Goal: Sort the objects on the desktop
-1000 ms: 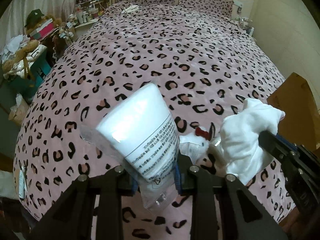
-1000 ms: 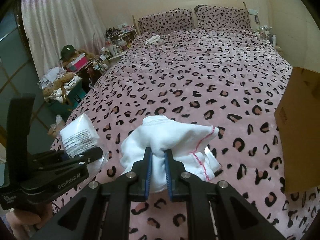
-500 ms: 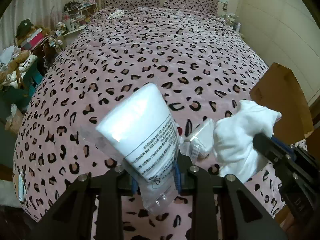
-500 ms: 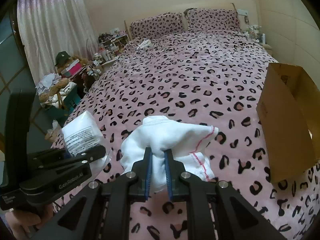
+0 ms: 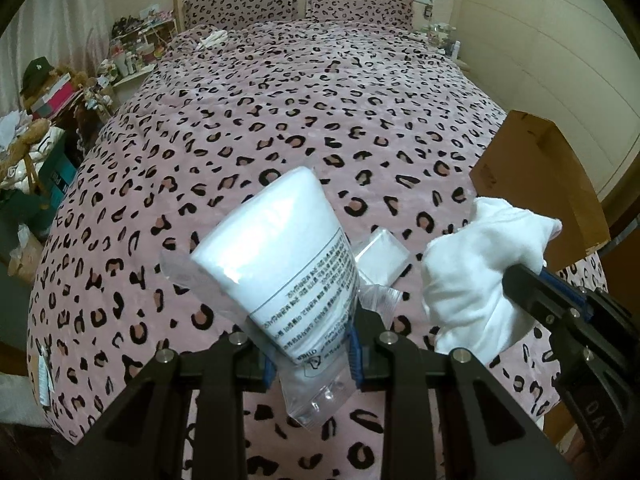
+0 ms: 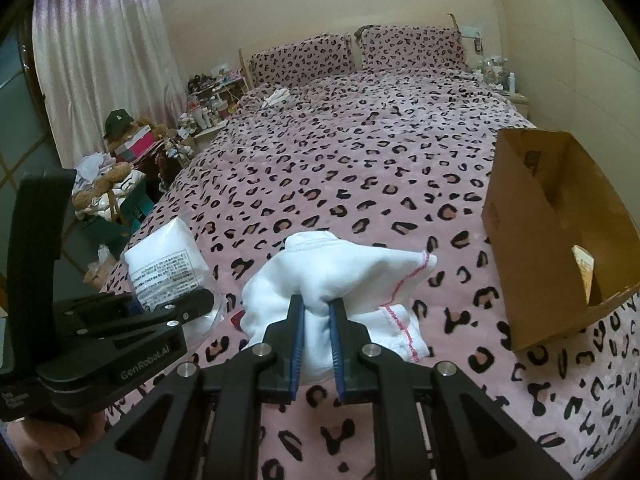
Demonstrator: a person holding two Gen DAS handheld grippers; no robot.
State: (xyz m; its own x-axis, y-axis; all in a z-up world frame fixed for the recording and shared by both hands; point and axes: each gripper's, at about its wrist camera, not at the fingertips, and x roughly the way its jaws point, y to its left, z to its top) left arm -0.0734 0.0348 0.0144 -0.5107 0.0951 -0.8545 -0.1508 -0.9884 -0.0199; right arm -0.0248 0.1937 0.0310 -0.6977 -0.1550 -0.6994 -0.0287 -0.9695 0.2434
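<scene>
Left claw pinched bagged white packet, lower centre | right claw pinched white cloth, lifted off bed | cardboard box open at right, likely drop point.

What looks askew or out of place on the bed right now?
The cardboard box sits tilted at the bed's right edge, with something pale inside. A small clear packet lies loose on the bedspread between the two held items.

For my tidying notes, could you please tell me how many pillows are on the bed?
2: the left pillow and the right pillow lean side by side against the headboard; none seems hidden.
</scene>
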